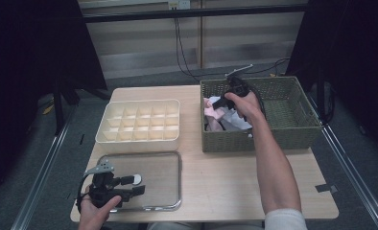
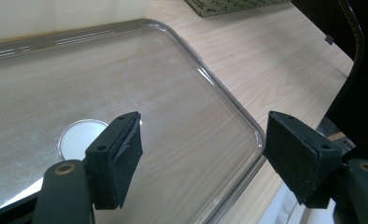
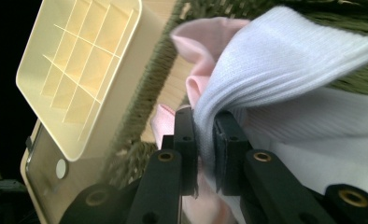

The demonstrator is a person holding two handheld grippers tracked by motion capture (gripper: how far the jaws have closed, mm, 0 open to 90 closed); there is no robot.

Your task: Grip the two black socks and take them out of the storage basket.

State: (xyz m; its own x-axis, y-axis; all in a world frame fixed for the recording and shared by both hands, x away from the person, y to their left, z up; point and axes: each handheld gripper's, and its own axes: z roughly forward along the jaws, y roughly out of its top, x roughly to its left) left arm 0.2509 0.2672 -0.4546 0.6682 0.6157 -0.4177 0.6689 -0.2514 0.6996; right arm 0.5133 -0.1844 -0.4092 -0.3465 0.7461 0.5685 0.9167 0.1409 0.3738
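white sock (image 3: 285,60) | pinched between narrow jaws of right gripper (image 3: 205,140) | pink cloth (image 3: 205,42) touching beside | basket (image 1: 292,115) wall close left | left gripper (image 2: 201,149) wide, holding nothing, over clear lid (image 2: 210,79)

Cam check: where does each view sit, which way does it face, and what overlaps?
High view: above the near table edge, facing forward and down; both forearms, left gripper, right gripper in the basket.
Left gripper view: on that gripper, looking across the clear lid; jaws apart.
Right gripper view: on that gripper, jaws pinching a white sock.
Shared: the divided box shows in the high and right gripper views.
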